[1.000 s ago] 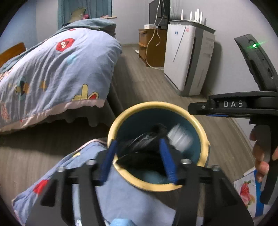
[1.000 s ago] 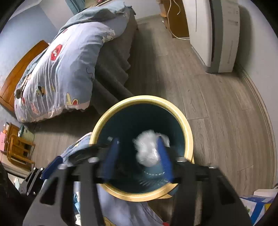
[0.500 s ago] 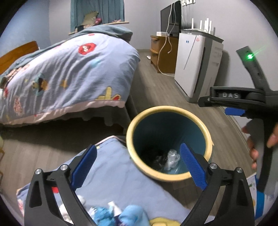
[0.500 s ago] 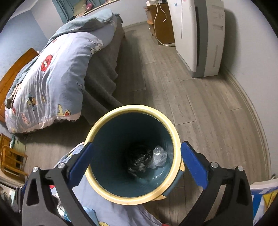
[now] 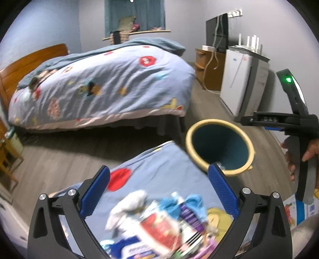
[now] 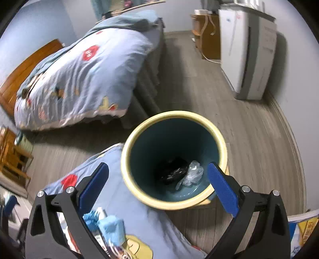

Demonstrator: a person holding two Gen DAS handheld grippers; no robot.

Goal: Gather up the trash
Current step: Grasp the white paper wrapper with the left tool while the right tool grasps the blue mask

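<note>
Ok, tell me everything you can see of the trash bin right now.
The trash bin is a round, upright container with a pale yellow rim and dark teal inside, plastic by the look. It stands on the grey wood floor, close against a patterned blue cloth on its left. At the bottom lie a crumpled clear plastic piece and a dark crumpled item. No gripper touches it.

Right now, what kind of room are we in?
Most likely a bedroom. There is a big bed with a wooden headboard and a light blue cartoon-print quilt, a dark teal curtain at the window, and a round teal waste bin with a yellow rim on the wooden floor.
</note>
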